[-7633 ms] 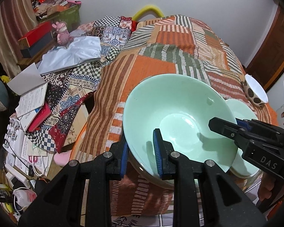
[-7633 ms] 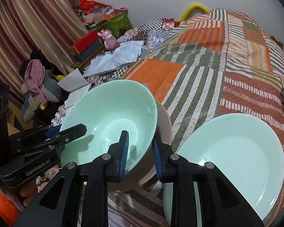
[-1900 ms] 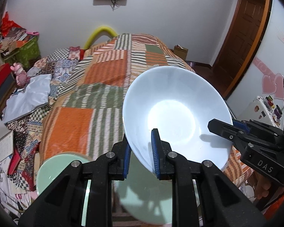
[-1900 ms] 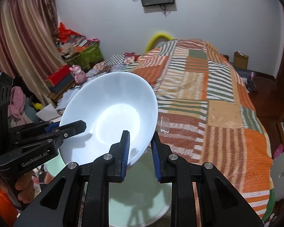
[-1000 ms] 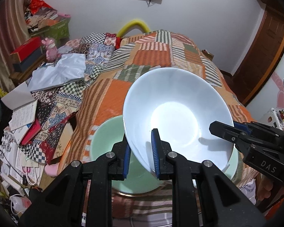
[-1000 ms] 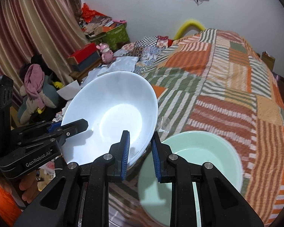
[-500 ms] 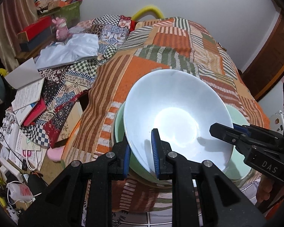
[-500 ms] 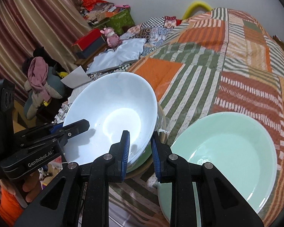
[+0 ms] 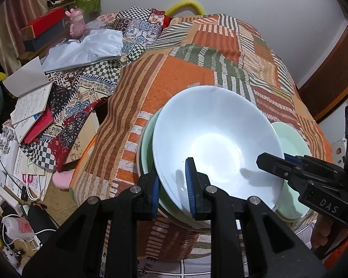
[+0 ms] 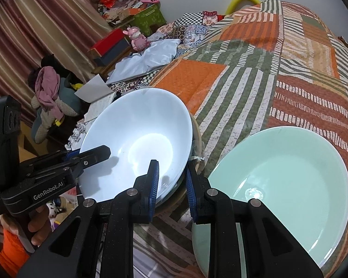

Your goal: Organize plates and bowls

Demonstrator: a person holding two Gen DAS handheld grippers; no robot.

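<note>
White bowl (image 9: 217,143) sits nested in a mint-green bowl (image 9: 147,148), whose rim shows as a crescent on the side away from the right gripper. Both rest on the near corner of a bed under a patchwork quilt (image 9: 190,74).

Left gripper (image 9: 171,181): jaws clenched on the white bowl's near rim, one blue pad inside the bowl, the other outside against the wall.

Right gripper (image 10: 171,183): jaws straddle the opposite rim of the same bowl, one pad inside, one outside. The outer pad appears to stand slightly off the wall, so cannot tell whether it grips or has let go.

Mint-green plate (image 10: 280,185) lies flat on the quilt just beside the right gripper's outer jaw, apart from the bowls.

Beyond the left jaws, off the bed's edge: open notebook (image 9: 31,95), a pale folded cloth (image 9: 85,49), a pink figurine (image 9: 76,23).
</note>
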